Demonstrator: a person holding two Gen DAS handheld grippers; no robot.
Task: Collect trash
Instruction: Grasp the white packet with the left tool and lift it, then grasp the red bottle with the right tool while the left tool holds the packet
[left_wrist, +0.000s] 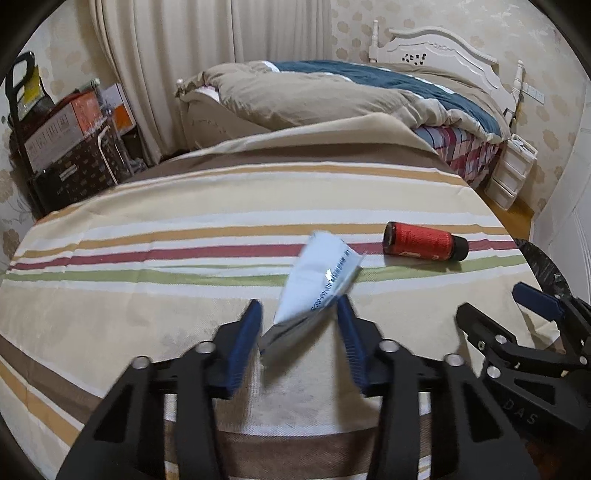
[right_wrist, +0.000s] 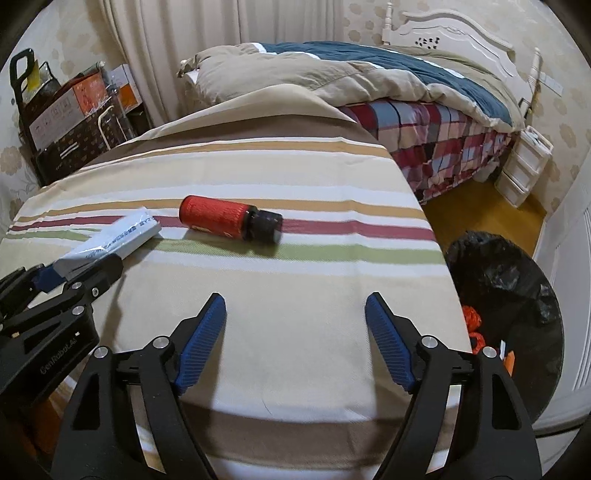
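Note:
A white packet with blue print (left_wrist: 317, 280) stands tilted between the blue pads of my left gripper (left_wrist: 299, 319), which is shut on its near end; its far end points away over the striped tablecloth (left_wrist: 166, 221). The right wrist view shows that packet (right_wrist: 118, 236) low over the cloth, in the left gripper (right_wrist: 77, 271). A red bottle with a black cap (right_wrist: 221, 218) lies on its side beyond my right gripper (right_wrist: 295, 325), which is open with nothing between its fingers. The left wrist view has the bottle (left_wrist: 421, 242) to the packet's right.
A bin with a black liner (right_wrist: 517, 280) stands on the floor off the table's right edge, with orange scraps inside. A bed with a tan and blue quilt (right_wrist: 369, 77) lies behind the table. Boxes (right_wrist: 66, 110) are stacked at the back left, and white drawers (right_wrist: 524, 166) stand by the bed.

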